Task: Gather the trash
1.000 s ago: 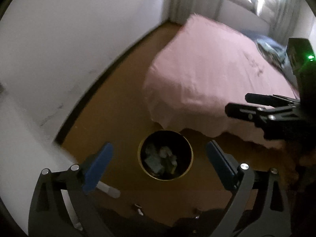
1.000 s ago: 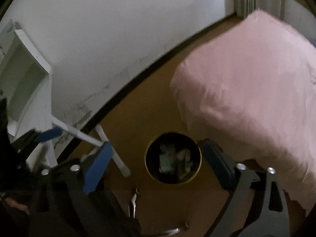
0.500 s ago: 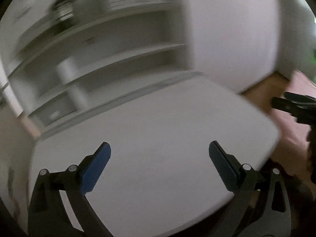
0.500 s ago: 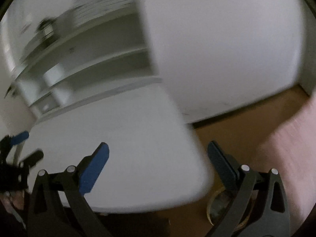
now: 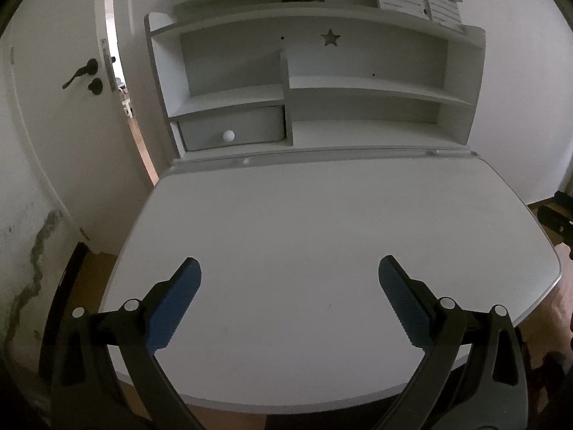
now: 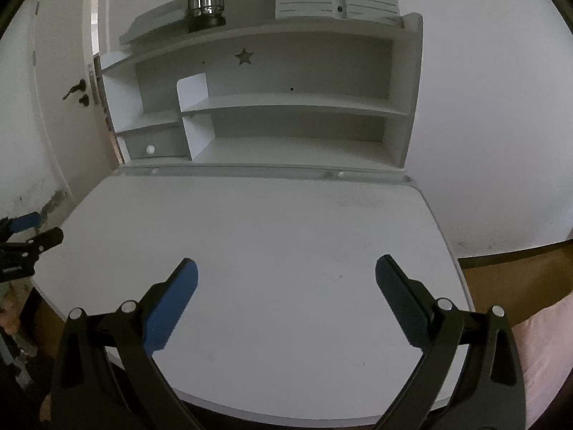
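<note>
My left gripper [image 5: 289,276] is open and empty, held above the near part of a white desk top [image 5: 322,222]. My right gripper [image 6: 286,276] is also open and empty above the same desk [image 6: 268,222]. No trash and no bin show in either view. The right gripper's fingers [image 5: 558,215] show at the right edge of the left wrist view. The left gripper's fingers [image 6: 25,236] show at the left edge of the right wrist view.
A white shelf unit [image 5: 315,82] stands at the back of the desk, with a small drawer [image 5: 232,132] and a lantern [image 6: 206,1] on top. A door [image 5: 53,107] stands ajar at left. Pink bedding [image 6: 544,351] lies at right.
Both grippers have swung up and left from the floor bin beside the pink bed to face the white desk and shelves. Both stayed open.
</note>
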The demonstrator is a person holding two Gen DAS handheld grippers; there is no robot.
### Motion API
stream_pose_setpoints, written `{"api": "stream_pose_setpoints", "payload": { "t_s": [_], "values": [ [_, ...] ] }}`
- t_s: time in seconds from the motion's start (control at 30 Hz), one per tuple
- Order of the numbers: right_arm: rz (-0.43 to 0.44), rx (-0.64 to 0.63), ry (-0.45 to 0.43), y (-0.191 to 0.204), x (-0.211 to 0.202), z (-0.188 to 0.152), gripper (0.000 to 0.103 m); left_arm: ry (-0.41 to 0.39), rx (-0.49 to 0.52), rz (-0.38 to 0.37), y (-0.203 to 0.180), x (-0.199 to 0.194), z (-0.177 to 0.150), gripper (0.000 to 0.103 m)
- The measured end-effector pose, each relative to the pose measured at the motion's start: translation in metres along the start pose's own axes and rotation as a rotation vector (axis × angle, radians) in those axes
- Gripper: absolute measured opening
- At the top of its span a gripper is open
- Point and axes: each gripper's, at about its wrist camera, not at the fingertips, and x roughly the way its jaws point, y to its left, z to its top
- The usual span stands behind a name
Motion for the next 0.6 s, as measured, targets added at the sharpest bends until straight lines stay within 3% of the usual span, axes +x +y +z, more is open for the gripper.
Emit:
{"api": "stream_pose_setpoints", "payload": {
  "t_s": [0.6],
  "values": [
    [0.025, -0.010, -0.004, 0.009, -0.012, -0.004, 0.096, -0.029, 0.023, -0.024, -0.016, -0.014, 0.005, 0.096]
  ]
}}
